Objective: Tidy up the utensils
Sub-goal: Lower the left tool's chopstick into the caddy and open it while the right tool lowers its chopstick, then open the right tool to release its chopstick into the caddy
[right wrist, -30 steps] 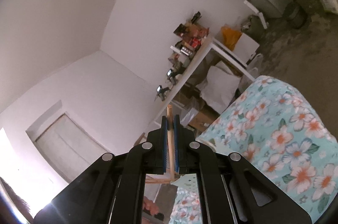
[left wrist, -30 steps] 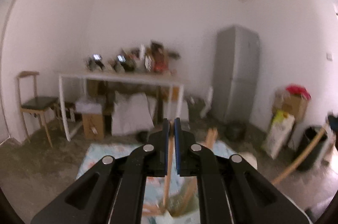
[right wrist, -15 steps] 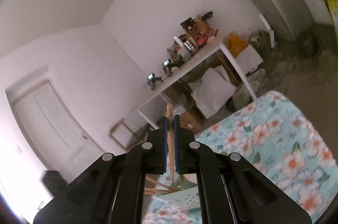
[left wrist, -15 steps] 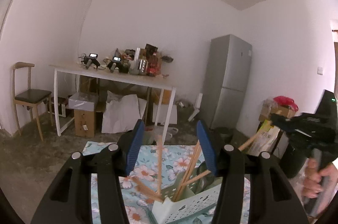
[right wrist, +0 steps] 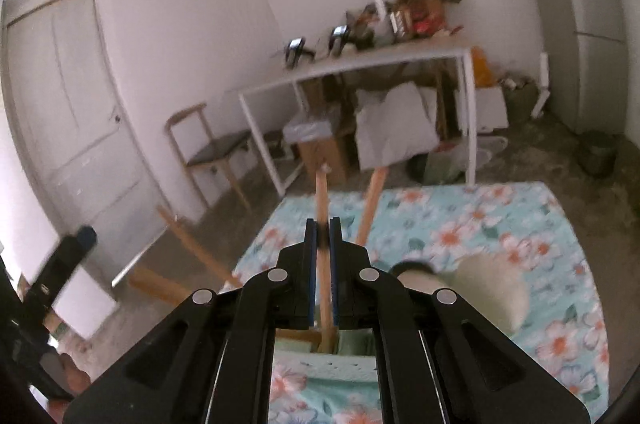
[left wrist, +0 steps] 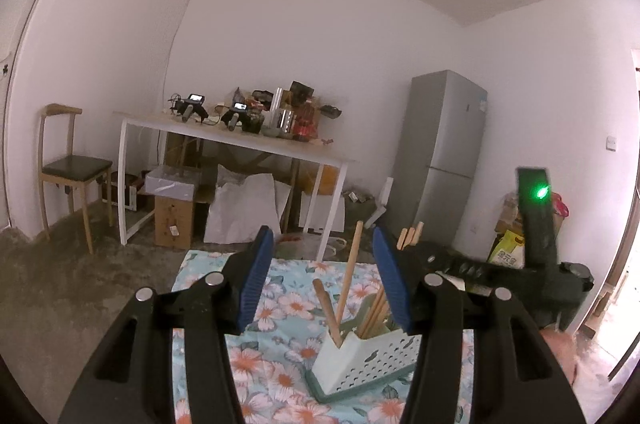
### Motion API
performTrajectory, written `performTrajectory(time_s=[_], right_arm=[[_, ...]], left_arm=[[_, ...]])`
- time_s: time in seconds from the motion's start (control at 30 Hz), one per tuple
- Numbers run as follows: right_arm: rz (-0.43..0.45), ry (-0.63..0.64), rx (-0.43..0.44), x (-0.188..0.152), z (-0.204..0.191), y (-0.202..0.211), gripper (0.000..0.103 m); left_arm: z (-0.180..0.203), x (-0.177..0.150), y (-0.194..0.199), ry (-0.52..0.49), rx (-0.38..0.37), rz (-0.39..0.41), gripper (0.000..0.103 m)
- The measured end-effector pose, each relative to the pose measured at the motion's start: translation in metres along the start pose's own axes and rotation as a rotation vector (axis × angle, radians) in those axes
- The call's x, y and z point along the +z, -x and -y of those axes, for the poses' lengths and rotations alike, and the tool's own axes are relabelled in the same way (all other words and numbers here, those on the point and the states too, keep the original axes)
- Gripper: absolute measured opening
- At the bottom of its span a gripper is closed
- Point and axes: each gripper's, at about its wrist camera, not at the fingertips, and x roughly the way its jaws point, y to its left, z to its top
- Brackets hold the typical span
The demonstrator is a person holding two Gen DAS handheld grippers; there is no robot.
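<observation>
A white and green perforated utensil holder stands on the floral tablecloth, with several wooden handles leaning upright in it. My left gripper is open just short of the holder, with nothing pressed between its blue pads. My right gripper is shut on a thin wooden handle, which points down into the holder. In the left wrist view the right gripper comes in from the right above the holder. What the held utensil's lower end looks like is hidden.
A blurred pale rounded object lies on the cloth right of the holder. Beyond the cloth's far edge are a cluttered white table, a wooden chair, boxes and a grey fridge. A door is at the left.
My left gripper opened, let go of a wooden handle that now stands in the holder, and drew back. My right gripper rolled level and swung over the holder, still gripping its handle.
</observation>
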Motion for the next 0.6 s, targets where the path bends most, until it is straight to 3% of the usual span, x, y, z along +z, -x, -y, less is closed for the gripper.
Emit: performTrajectory(time_s=[0.1, 0.23, 0.37, 0.5, 0.6], right_arm=[[-0.032, 0.014, 0.010, -0.009, -0.001, 0.000, 0.008], [-0.007, -0.019, 0.007, -0.009, 0.009, 0.019, 0.037], [0.074, -0.028, 0.039, -0.006, 0.017, 0.052, 0.054], [0.129, 0.005, 0.006, -0.010, 0.026, 0.079, 0.055], [0.175, 0.001, 0.002, -0.032, 0.043, 0.100, 0.060]], left_arm=[[-0.004, -0.003, 0.008, 0.009, 0.006, -0.006, 0.051], [-0.009, -0.008, 0.012, 0.030, 0.010, -0.024, 0.054], [-0.014, -0.027, 0.017, 0.057, 0.008, -0.055, 0.055], [-0.010, -0.050, 0.013, 0.042, 0.025, -0.104, 0.056], [-0.002, -0.068, 0.006, 0.022, -0.010, -0.160, 0.060]])
